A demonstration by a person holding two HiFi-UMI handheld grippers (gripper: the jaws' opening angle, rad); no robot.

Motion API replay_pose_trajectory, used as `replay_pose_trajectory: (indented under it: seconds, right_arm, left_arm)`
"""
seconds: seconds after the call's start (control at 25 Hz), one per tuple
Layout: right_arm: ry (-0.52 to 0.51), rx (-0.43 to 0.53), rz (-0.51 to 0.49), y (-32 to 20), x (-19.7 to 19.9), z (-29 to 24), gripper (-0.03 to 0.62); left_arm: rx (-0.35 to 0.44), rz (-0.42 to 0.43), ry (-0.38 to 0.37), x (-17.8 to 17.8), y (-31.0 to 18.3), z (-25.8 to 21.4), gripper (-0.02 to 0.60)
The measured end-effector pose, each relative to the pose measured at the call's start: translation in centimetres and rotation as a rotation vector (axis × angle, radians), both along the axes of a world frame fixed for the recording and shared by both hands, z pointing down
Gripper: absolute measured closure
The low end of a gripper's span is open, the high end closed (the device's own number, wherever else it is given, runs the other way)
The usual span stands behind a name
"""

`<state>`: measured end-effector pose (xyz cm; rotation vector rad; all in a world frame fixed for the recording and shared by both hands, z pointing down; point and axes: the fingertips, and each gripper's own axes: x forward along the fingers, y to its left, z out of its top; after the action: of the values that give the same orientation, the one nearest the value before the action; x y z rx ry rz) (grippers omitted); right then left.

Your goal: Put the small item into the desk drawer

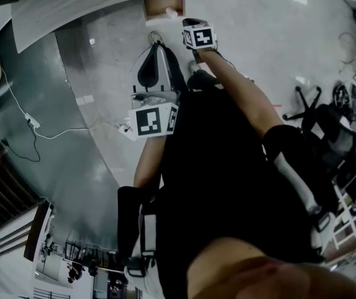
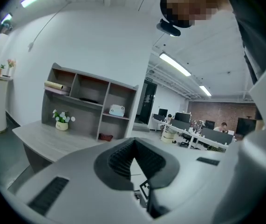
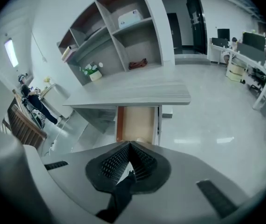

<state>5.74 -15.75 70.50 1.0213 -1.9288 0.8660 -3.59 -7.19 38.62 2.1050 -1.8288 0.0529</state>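
Under the pale, wood-grained counter [image 3: 137, 90]: open drawer [image 3: 136, 120], tan board, straight-edged, with what looks like the small pale item [image 3: 140, 139] at its near end. Right tongs [image 3: 129, 143] clenched on nothing, ribbed black pads tip to tip; left tongs [image 2: 133, 141] likewise clenched, empty. Broad glossy floor [image 3: 207, 120] beside the drawer's right edge.

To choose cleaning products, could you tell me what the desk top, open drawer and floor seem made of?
Desk top: probably matte grey laminate, faint grain lines.
Drawer: likely light wood or veneer, tan inside.
Floor: polished hard surface, mirrors ceiling lights.
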Motion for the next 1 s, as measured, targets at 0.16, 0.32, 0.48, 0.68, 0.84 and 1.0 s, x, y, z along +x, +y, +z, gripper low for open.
replay_pose_trajectory:
  seconds: [0.16, 0.32, 0.48, 0.68, 0.84, 1.0]
  right_arm:
    - [-0.049, 0.039, -0.036, 1.2, 1.4, -3.3, 0.594]
    - [-0.093, 0.081, -0.065, 2.6, 3.2, -6.3, 0.594]
    - [-0.134, 0.121, -0.084, 3.8, 4.5, -9.3, 0.594]
    - [-0.188, 0.151, -0.096, 5.3, 5.3, -12.5, 0.594]
    - [-0.242, 0.174, -0.108, 7.0, 4.9, -15.2, 0.594]
    - [-0.273, 0.214, -0.112, 8.9, 4.4, -17.9, 0.594]
  left_arm:
    - [0.020, -0.025, -0.034, 2.0, 2.7, -1.1, 0.583]
    - [0.034, -0.072, -0.052, 3.8, 5.2, -2.5, 0.583]
    - [0.040, -0.082, -0.070, 5.4, 7.2, -3.8, 0.583]
    - [0.054, -0.078, -0.080, 6.2, 8.5, -5.5, 0.583]
    - [0.056, -0.069, -0.077, 5.8, 9.6, -6.1, 0.583]
    - [0.058, -0.047, -0.083, 5.1, 10.4, -6.2, 0.583]
